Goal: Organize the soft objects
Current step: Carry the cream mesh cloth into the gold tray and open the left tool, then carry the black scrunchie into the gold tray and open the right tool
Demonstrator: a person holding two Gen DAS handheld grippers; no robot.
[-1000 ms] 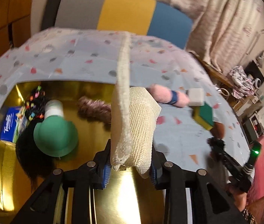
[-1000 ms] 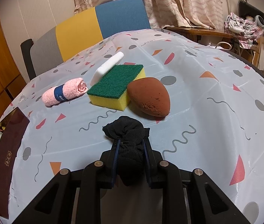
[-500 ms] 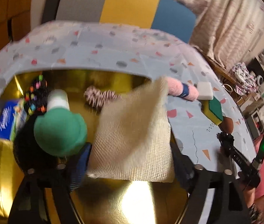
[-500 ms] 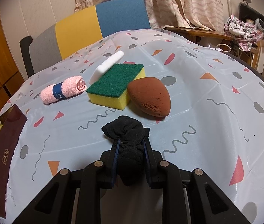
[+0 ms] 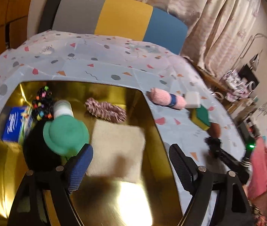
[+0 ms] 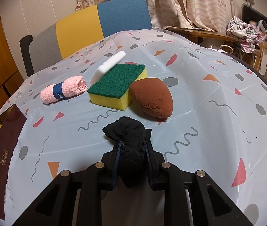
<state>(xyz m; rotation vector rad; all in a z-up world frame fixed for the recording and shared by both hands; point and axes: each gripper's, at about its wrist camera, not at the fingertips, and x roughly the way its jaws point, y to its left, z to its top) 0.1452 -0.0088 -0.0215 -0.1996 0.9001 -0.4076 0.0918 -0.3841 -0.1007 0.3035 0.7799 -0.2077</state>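
Observation:
My left gripper (image 5: pixel 129 156) hangs open over the gold box (image 5: pixel 152 111), with nothing between its fingers. A beige mesh cloth (image 5: pixel 118 146) lies flat on the box floor just beyond the fingertips. My right gripper (image 6: pixel 132 145) is shut on a bunched black cloth (image 6: pixel 129 131), low over the table; it also shows in the left wrist view as the right gripper (image 5: pixel 214 148). Ahead of it lie a pink rolled towel (image 6: pixel 63 92), a green-and-yellow sponge (image 6: pixel 118 84), a white sponge (image 6: pixel 108 67) and a brown egg-shaped sponge (image 6: pixel 152 99).
In the box also sit a green plush hat (image 5: pixel 65 135), a striped scrunchie (image 5: pixel 105 110), a black item with coloured dots (image 5: pixel 43 101) and a blue tissue pack (image 5: pixel 13 124). A grey, yellow and blue chair (image 6: pixel 99 20) stands behind the table. The box's dark side (image 6: pixel 1 150) is at the left.
The left gripper opened and let go of the beige mesh cloth, which dropped flat into the gold box. The right gripper has stayed still with the black cloth.

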